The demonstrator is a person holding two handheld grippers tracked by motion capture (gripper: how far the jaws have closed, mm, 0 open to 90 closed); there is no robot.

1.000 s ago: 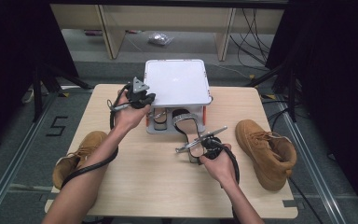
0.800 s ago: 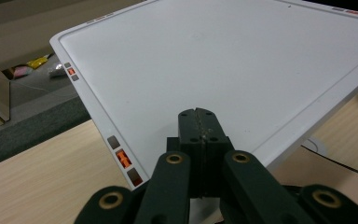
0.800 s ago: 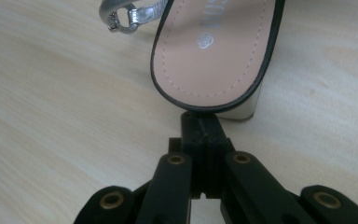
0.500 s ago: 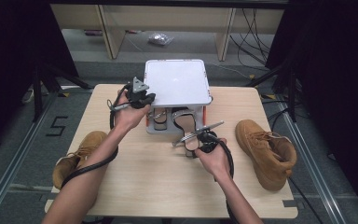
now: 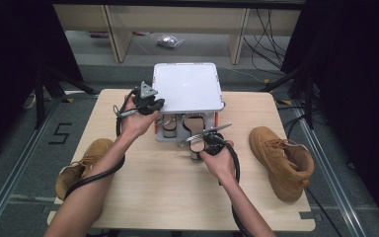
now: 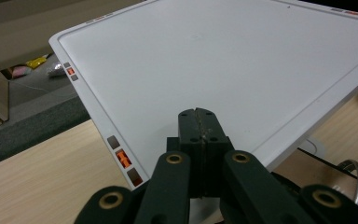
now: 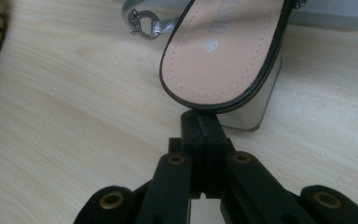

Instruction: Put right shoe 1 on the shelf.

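Sandal: black-edged heeled sandal with a tan insole [image 7: 223, 51] and a blocky pale heel, lying on the table at the front of the rack, its toe end reaching in under the shelf and its heel end towards the person.
Right gripper: right black two-jaw gripper [image 7: 204, 122], jaws pressed together, tips against the rim of the sandal's heel end; whether they nip the rim I cannot tell.
Left gripper: left black two-jaw gripper [image 6: 200, 135], jaws pressed flat together with nothing between them, held at the left front corner of the rack's top.
Rack: small low shoe rack with a smooth white rounded-square plastic top [image 5: 187, 86] and orange and grey corner marks, standing at the far middle of the table.
Under the rack: a second sandal [image 5: 169, 126] sits beside the first beneath the shelf; its details are too small to tell.
Strap: silver chain-link ankle strap [image 7: 144, 22] lying loose on the wood by the insole.
Boots: two tan suede lace-up boots, one [image 5: 281, 160] at the right of the table, one [image 5: 81, 165] at the left edge, partly behind the left forearm.
Table: pale wood-grain tabletop [image 5: 177, 197], matt.
Count: two sandals, two boots, one rack, two grippers.
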